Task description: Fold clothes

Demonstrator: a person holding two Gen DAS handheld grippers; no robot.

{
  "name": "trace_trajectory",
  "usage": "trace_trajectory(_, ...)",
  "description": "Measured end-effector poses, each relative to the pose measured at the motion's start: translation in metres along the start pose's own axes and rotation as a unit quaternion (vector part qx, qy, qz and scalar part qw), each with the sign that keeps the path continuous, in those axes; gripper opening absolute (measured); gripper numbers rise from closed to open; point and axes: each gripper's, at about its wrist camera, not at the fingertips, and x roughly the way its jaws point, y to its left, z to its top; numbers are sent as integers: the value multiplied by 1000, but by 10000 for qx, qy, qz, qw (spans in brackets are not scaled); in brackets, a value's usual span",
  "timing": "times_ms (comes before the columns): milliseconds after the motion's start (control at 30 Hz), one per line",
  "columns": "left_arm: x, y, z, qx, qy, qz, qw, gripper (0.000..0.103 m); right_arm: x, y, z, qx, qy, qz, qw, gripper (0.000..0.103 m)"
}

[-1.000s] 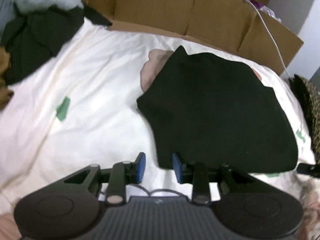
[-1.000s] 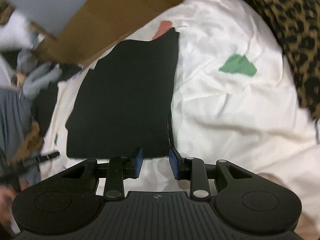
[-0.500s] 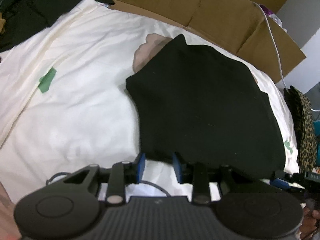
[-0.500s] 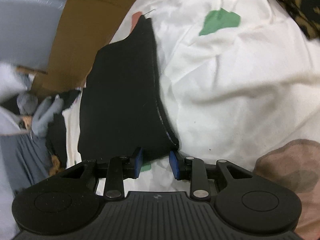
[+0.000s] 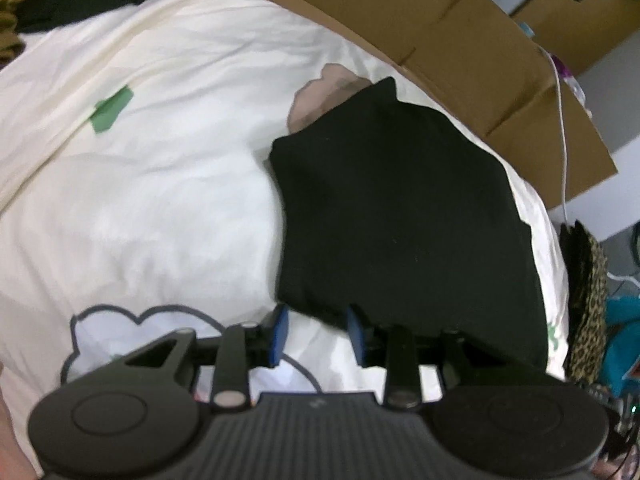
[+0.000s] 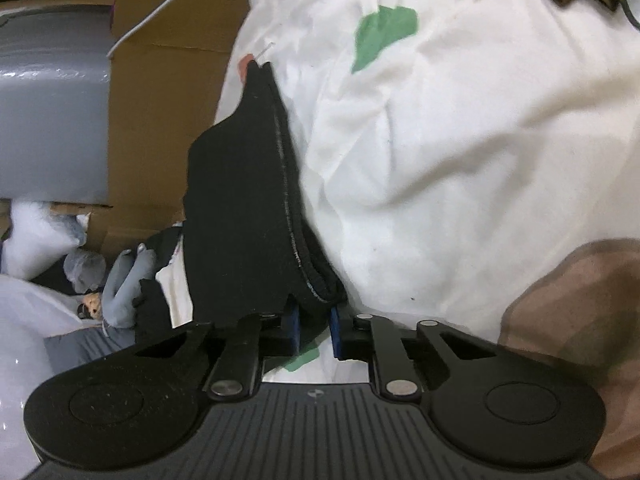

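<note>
My right claw [image 6: 314,330] is closing on the near hemmed corner of the black garment [image 5: 400,216], which lies half-folded on the white sheet [image 5: 160,200]; the cloth sits between the blue pads [image 6: 295,326], bunched up, and they look to be pressing it now. My left claw [image 5: 316,332] stands partly apart and is opening a little, its pads either side of the garment's other near corner with nothing pinched yet. To do this well, I judge I should push the left pads further over the edge, take all layers at once, then lift both corners evenly so the fold stays square. The left view shows the whole dark shape, a green tape mark [image 5: 112,108] and the cardboard [image 5: 440,40] behind; only the right view shows the stitched hem [image 6: 286,184] raised off the sheet and a heap of clothes [image 6: 124,276] beyond the bed.
</note>
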Motion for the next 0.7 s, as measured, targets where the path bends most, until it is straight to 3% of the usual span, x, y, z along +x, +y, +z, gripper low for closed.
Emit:
trace_trajectory(233, 0, 18, 2, -758, -33, -227, 9969, 38, 2, 9, 1, -172, 78, 186, 9996, 14)
trace_trajectory(300, 0, 24, 3, -995, -53, -361, 9944, 38, 7, 8, 1, -203, 164, 165, 9995, 29)
trace_trajectory(333, 1, 26, 4, -1114, -60, -433, 9928, 38, 9, 8, 1, -219, 190, 143, 9995, 42)
trace_trajectory(433, 3, 31, 4, -1424, -61, -588, 9880, 39, 14, 3, 2, -154, 150, 82, 9997, 43)
trace_trajectory(533, 7, 36, 1, -1761, -46, -736, 9816, 41, 19, 0, 4, 2, 89, 101, 9999, 38)
trace_trajectory(567, 8, 37, 0, -1874, -44, -782, 9792, 42, 20, -1, 4, 36, 76, 107, 9999, 27)
trace_trajectory(633, 9, 41, -4, -2105, -39, -872, 9737, 43, 19, 2, 5, 46, 66, 132, 9999, 14)
trace_trajectory(700, 11, 45, -8, -2377, -3, -983, 9663, 44, 18, 4, 5, 52, 52, 160, 9998, 10)
